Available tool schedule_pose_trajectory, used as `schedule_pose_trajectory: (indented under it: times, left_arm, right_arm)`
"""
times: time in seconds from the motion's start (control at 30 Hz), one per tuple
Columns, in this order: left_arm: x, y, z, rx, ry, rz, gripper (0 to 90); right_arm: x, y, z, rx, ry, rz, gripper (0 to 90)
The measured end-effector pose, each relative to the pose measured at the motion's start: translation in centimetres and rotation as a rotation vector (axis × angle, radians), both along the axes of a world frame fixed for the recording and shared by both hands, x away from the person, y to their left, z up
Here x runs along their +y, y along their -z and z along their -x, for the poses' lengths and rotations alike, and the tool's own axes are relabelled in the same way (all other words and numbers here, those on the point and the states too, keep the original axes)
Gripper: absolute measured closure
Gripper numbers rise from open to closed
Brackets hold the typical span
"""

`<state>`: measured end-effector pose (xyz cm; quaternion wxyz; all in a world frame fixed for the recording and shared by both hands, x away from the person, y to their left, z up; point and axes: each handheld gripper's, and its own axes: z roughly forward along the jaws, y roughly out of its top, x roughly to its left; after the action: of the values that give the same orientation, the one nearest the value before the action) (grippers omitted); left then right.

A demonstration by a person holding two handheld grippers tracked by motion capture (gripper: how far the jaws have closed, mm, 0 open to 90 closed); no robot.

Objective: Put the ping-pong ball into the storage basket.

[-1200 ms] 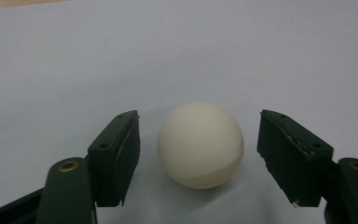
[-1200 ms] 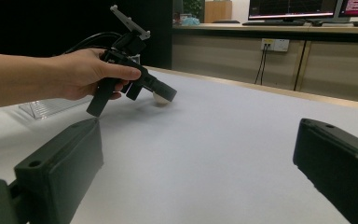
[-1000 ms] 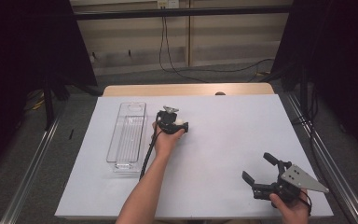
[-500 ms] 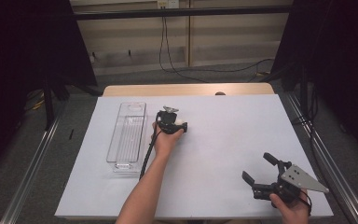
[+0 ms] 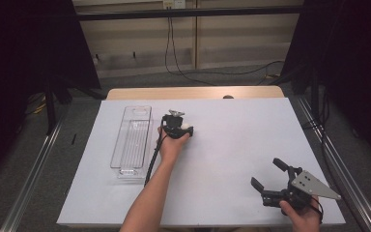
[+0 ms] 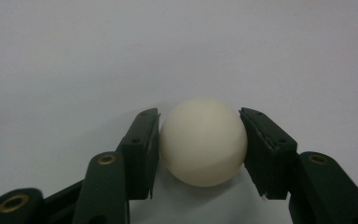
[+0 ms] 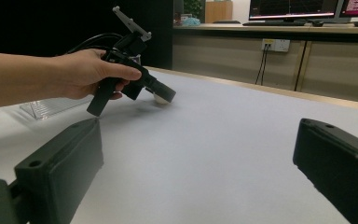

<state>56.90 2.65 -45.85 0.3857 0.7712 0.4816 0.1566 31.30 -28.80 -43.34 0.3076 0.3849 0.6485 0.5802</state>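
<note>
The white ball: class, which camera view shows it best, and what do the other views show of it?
The left gripper view: the white ball sits large between the left gripper's jaws, which have just closed onto it. The high view gives a small pale spot at that gripper, and the right gripper view a distant glimpse beneath it.

I see a smooth, matt cream ball [image 6: 203,142], plastic by its look, between matt black plastic jaws with brass-coloured rivets. The table [image 5: 232,145] wears a matt white sheet, bare wood at its far edge. The tray [image 5: 131,140] is clear, glossy plastic.
</note>
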Motion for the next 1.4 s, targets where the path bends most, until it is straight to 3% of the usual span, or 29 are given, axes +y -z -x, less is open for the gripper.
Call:
schedule_pose_trajectory:
  times: [0.77, 0.9, 0.93, 1.07, 1.17, 1.2, 1.27, 1.4]
  left_arm:
    - [0.2, -0.1, -0.1, 0.007, -0.004, -0.019, 51.1]
    - [0.2, -0.2, 0.0, 0.017, -0.007, -0.012, 51.1]
    - [0.1, -0.1, 0.0, 0.015, -0.022, 0.006, 51.1]
    - [0.4, -0.4, 0.0, 0.014, 0.001, -0.016, 51.1]
    - [0.6, -0.6, 0.0, 0.021, -0.007, -0.015, 51.1]
    - [0.5, -0.6, 0.0, 0.020, -0.026, 0.015, 51.1]
    - [0.9, -0.8, 0.0, 0.024, -0.003, -0.022, 51.1]
    - [1.0, -1.1, 0.1, 0.025, -0.006, -0.011, 51.1]
  right_arm:
    - [0.0, 0.0, 0.0, -0.001, 0.001, 0.001, 1.1]
    - [0.0, 0.0, 0.0, 0.000, 0.000, 0.000, 1.1]
    - [0.0, 0.0, 0.0, 0.000, 0.001, 0.000, 1.1]
    - [0.0, 0.0, 0.0, 0.000, 0.001, 0.000, 1.1]
    - [0.0, 0.0, 0.0, -0.001, 0.003, -0.003, 1.1]
    - [0.0, 0.0, 0.0, -0.001, 0.002, -0.002, 1.1]
    - [0.1, 0.0, 0.0, -0.001, 0.003, -0.003, 1.1]
    - [0.1, 0.0, 0.0, -0.001, 0.003, 0.001, 1.1]
